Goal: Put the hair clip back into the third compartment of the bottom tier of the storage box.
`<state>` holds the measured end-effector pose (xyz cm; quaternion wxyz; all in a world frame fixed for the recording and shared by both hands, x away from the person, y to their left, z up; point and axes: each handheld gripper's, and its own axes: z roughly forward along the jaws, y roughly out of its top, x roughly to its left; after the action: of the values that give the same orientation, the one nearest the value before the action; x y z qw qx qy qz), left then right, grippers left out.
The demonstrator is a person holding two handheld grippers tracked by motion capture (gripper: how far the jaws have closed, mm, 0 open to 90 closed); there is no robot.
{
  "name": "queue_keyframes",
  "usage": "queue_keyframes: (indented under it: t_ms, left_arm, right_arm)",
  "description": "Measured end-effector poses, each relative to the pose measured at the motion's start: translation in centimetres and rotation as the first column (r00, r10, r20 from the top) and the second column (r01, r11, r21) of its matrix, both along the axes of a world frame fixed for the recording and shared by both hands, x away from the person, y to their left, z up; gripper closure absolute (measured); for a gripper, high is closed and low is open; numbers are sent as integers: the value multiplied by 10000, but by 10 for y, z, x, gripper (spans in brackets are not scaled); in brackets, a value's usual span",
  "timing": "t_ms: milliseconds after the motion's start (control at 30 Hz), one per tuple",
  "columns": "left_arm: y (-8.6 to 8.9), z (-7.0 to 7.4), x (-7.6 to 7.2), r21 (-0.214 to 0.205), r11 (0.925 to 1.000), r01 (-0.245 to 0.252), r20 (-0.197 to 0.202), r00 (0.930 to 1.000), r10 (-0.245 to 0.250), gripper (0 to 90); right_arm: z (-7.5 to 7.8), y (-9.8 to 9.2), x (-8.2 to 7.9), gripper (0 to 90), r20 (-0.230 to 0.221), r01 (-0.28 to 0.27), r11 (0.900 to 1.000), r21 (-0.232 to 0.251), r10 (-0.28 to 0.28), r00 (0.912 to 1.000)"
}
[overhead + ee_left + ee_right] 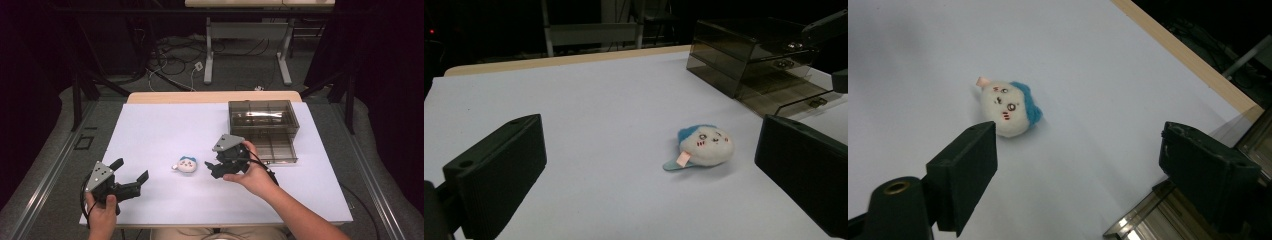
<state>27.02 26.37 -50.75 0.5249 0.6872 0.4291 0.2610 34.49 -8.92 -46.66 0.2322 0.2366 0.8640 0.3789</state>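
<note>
- Black jaws of my right gripper (1078, 165) stand wide apart with nothing between them, angled down at the table.
- My left gripper (131, 181) rests low near the table's front left edge, jaws spread wide too, holding nothing.
- Between the two grippers lies the plush toy (186, 164), a small white face with blue hair, flat on the white table (165, 125), touching neither gripper.
- Its long axis, seen from above, runs roughly left to right; the face is turned up, the blue hair toward the far side, a pink tag (683, 159) sticking out at its left end.
- Beyond my right hand (255, 175) stands a smoky clear drawer box (263, 117), its lower drawer pulled out.
</note>
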Motion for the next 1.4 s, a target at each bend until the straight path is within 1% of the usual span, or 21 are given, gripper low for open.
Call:
queue_keyframes:
  t_ms: [167,267,367,433,500,600,800,833,933,1033,1067,1233,1267,1400]
  left_arm:
    - [0,0,0,-1,10000,4,0,10000,-4,4]
    - [0,0,0,-6,10000,2,-10,10000,-2,4]
    - [0,0,0,-56,10000,-2,-51,10000,1,4]
    - [0,0,0,-53,10000,-7,-52,10000,6,4]
    - [0,0,0,-52,10000,-2,-50,10000,2,4]
    - [0,0,0,-9,10000,20,-61,10000,-20,4]
    - [0,-1,0,-20,10000,17,-54,10000,-17,4]
    - [0,-1,0,-30,10000,23,-55,10000,-23,4]
    - [0,-1,0,-31,10000,32,-55,10000,-33,4]
    - [0,-1,1,-32,10000,38,-66,10000,-38,4]
    - [0,-1,1,-37,10000,43,-82,10000,-44,4]
    - [0,-1,1,-30,10000,56,-84,9999,-56,4]
    - [0,-1,1,-26,10000,58,-87,9999,-58,4]
    - [0,-1,1,24,10000,56,-92,9999,-56,4]
  right_arm:
    - [-2,8,2,155,9,-216,9997,-144,216,9998]
    - [-4,15,4,159,129,-387,9989,-261,390,9992]
    - [-5,21,4,164,108,-456,9985,-319,459,9989]
    - [-5,24,6,165,92,-601,9973,-431,606,9981]
    - [-6,25,6,165,86,-598,9972,-441,603,9981]
    - [-8,32,7,168,34,-764,9954,-575,767,9970]
    - [-9,38,9,182,3,-817,9947,-629,818,9966]
    - [-9,39,10,185,-93,-796,9947,-644,792,9968]
    - [-11,43,13,192,-126,-911,9923,-837,904,9958]
    - [-13,45,14,194,-150,-920,9914,-926,910,9957]
    - [-16,47,16,194,-215,-977,9900,-1014,960,9952]
    - [-22,54,20,194,-249,-1067,9860,-1280,1044,9942]
    - [-23,55,21,193,-200,-1071,9856,-1309,1053,9942]
    - [-26,61,24,189,-314,-1159,9839,-1361,1126,9931]
